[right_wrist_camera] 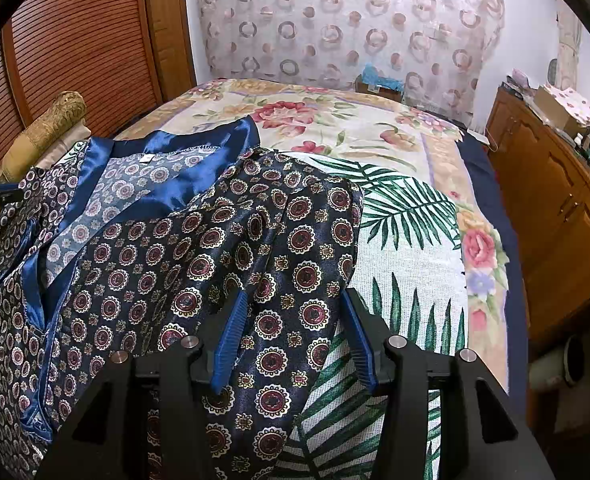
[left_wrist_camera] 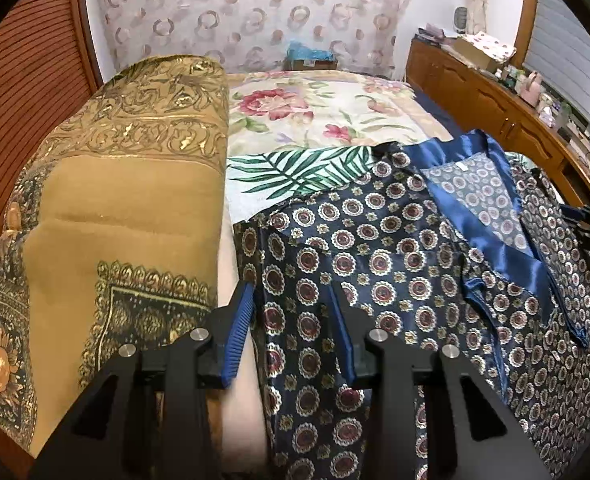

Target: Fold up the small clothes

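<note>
both hand-held grippers, left (left_wrist_camera: 295, 320) and right (right_wrist_camera: 295, 324), stand spread astride the patterned shirt (right_wrist_camera: 223, 256), not pinching.

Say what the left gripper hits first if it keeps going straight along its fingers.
Most likely the patterned navy shirt: the left gripper points down at the shirt's near-left edge, with cloth already showing between its fingers. Depth is unclear, so the left finger might brush the cream fabric beside the shirt instead.
</note>
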A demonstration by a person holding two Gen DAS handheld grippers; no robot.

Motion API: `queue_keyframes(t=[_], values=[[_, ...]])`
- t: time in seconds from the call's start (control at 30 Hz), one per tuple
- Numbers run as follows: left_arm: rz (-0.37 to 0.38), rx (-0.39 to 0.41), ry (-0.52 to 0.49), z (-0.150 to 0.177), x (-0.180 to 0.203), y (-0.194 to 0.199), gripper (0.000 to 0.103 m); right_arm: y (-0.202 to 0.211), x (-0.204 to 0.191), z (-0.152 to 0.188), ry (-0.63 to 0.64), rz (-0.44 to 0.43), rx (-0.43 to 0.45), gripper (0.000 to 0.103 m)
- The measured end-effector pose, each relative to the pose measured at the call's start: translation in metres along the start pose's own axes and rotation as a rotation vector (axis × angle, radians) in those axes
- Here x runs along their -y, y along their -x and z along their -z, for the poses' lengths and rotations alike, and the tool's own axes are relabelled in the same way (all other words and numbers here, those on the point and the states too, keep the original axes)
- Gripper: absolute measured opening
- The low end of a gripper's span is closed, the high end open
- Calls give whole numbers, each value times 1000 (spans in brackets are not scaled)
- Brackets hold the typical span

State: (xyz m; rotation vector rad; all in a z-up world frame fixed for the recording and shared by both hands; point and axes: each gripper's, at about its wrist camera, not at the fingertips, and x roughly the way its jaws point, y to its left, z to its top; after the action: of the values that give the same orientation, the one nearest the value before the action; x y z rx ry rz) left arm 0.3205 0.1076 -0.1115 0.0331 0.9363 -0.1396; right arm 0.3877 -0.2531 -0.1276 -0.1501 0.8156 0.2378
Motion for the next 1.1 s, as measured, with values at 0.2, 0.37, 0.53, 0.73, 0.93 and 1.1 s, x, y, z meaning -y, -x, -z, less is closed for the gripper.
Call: queue_keyframes(t=[0.2,0.37,0.53,0.73,0.93,1.1], values=[[-56,-23,-32,0,3,-12,37,0,0,0,1,2,0,50],[-61,-18,-35,-2,3,-17,36,0,0,0,4,9,0,53],[-77,6,-21,-4,-5,-13,7,0,1,-1,4,11,1,54],[-33,123,19,-6,-11,29,3,0,1,-1,5,11,1,54],[28,216,23,-6,-8,74,2,-1,3,-3,9,-11,-10,40],[79,257,3,2,4,101,2,3,-1,-8,15,-55,-16,4]])
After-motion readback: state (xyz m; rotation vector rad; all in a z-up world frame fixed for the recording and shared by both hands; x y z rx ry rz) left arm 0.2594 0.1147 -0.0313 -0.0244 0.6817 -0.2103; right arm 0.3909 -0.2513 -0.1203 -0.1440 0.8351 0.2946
